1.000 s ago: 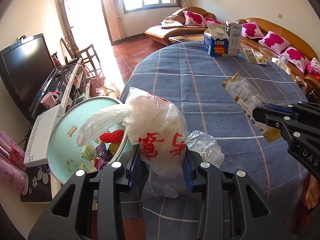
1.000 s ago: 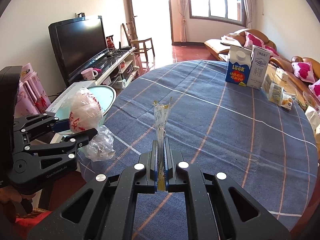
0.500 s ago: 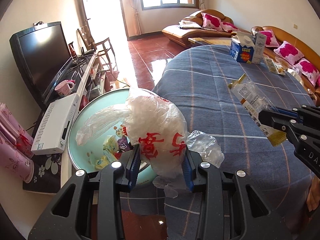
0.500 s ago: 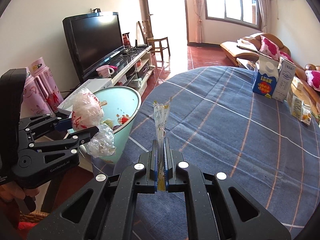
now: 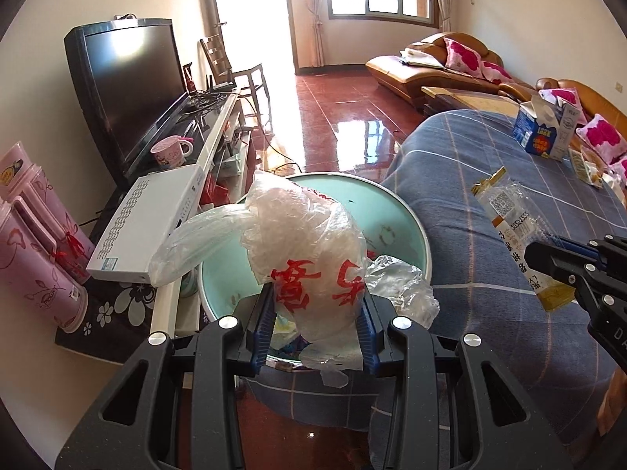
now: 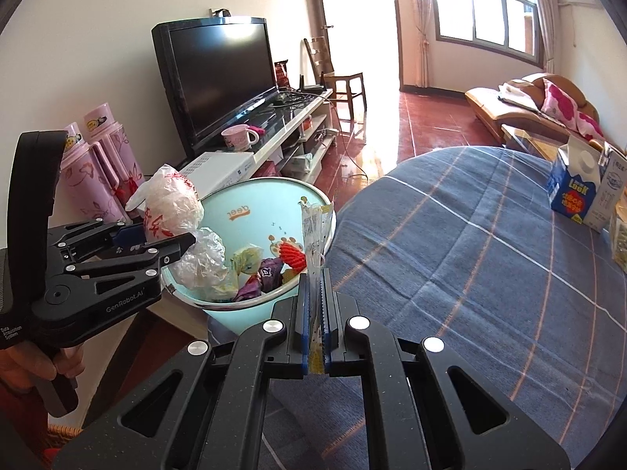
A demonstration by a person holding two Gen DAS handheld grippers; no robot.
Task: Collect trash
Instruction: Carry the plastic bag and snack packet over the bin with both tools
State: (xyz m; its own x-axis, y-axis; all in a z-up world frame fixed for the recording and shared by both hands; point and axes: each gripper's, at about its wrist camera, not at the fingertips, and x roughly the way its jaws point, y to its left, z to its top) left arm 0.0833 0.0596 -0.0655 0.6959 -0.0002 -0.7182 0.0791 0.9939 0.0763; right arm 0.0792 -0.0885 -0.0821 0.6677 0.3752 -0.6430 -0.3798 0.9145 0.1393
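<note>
While left gripper [image 5: 315, 323] clamps crumpled plastic bag [image 5: 309, 258] with red characters between its blue pads, bag hangs over open mouth of pale green bin [image 6: 270, 196]. Bag bulges above fingers, one loose tail sticks out to left, small clear wad hangs at right side. Right gripper [image 6: 314, 327] closed tight on thin clear wrapper [image 6: 313, 231], wrapper stands upright from jaws, over bin rim beside table edge. Bin already contains colourful scraps. Table [image 6: 470, 258] under blue checked cloth, milk cartons [image 6: 580, 192] far on it.
</note>
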